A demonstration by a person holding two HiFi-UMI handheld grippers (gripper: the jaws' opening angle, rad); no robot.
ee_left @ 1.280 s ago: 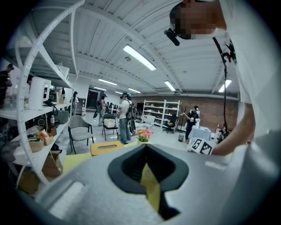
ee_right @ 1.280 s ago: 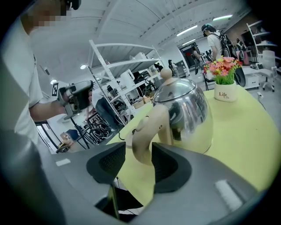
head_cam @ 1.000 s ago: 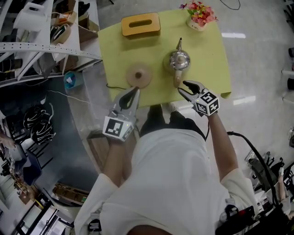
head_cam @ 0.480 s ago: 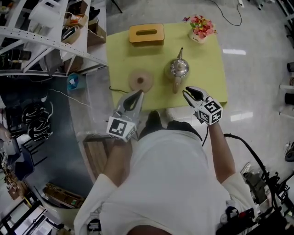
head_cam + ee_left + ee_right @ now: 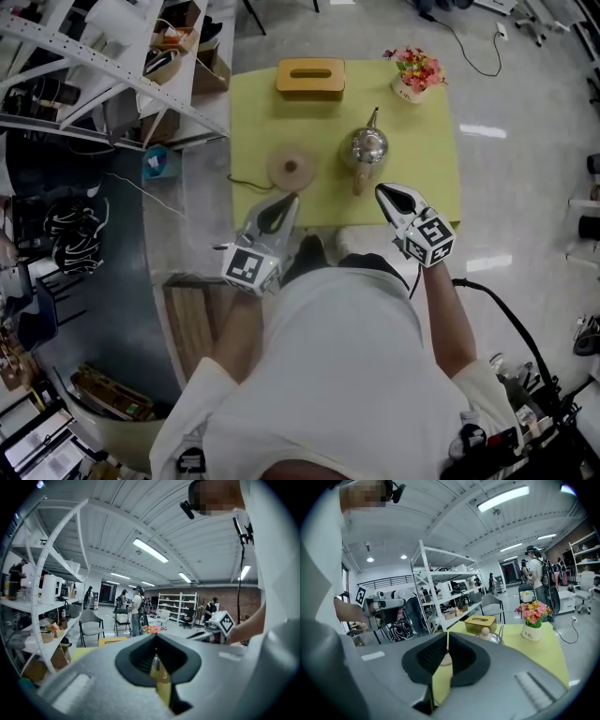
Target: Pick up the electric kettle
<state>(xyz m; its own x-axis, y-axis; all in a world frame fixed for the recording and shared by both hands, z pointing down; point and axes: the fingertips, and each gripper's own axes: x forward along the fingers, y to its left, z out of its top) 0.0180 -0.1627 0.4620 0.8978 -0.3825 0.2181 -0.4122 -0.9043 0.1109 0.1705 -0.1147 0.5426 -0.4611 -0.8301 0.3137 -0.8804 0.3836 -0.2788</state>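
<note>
The silver electric kettle [image 5: 366,147] stands on the yellow table [image 5: 433,178], its wooden handle [image 5: 359,178] pointing at the near edge. Its round wooden base [image 5: 291,170] lies apart to its left. My right gripper [image 5: 383,191] hovers over the near edge, just right of the handle and clear of it; its jaws are closing and nothing is between them. In the right gripper view the kettle [image 5: 492,637] shows beyond the met tips [image 5: 447,634]. My left gripper [image 5: 286,200] hangs before the base, jaws together and empty [image 5: 156,635].
A wooden tissue box [image 5: 310,78] lies at the table's far side and a flower pot [image 5: 417,70] at the far right corner. A white metal shelf rack [image 5: 112,66] full of items stands left of the table. A cable runs left from the base.
The right gripper's jaws have gone from wide open beside the kettle handle to together, and the gripper has lifted away. The left gripper has also risen a little.
</note>
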